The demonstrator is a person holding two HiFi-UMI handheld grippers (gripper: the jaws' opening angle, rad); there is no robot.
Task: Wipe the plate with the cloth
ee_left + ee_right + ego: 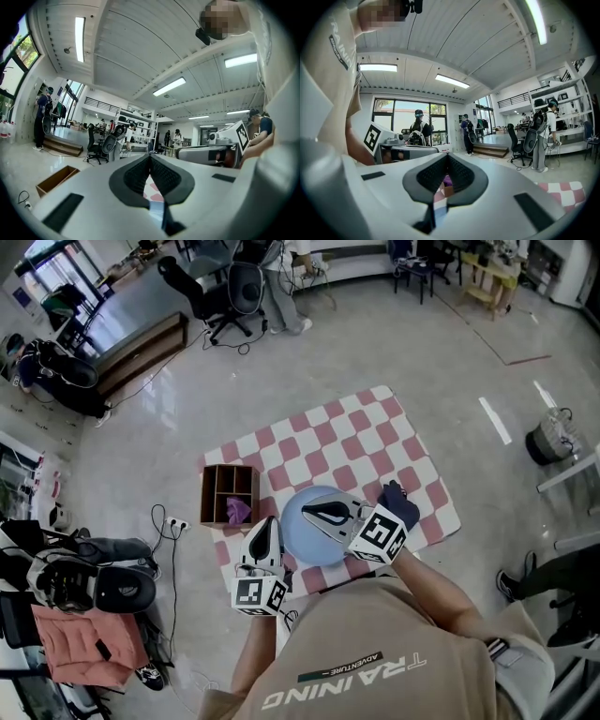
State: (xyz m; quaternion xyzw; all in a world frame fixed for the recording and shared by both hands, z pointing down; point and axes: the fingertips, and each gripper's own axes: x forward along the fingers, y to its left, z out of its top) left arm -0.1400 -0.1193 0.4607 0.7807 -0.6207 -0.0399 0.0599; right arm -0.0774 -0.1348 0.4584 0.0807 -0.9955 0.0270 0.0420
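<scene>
Nearest, low in the head view, the left gripper has its jaws together and empty, tips just beside the left rim of the pale blue plate. Slightly beyond, the right gripper, likewise closed on nothing, lies across the plate. Further left, the purple cloth sits in the lower right compartment of a wooden box at the left edge of the checked mat.
</scene>
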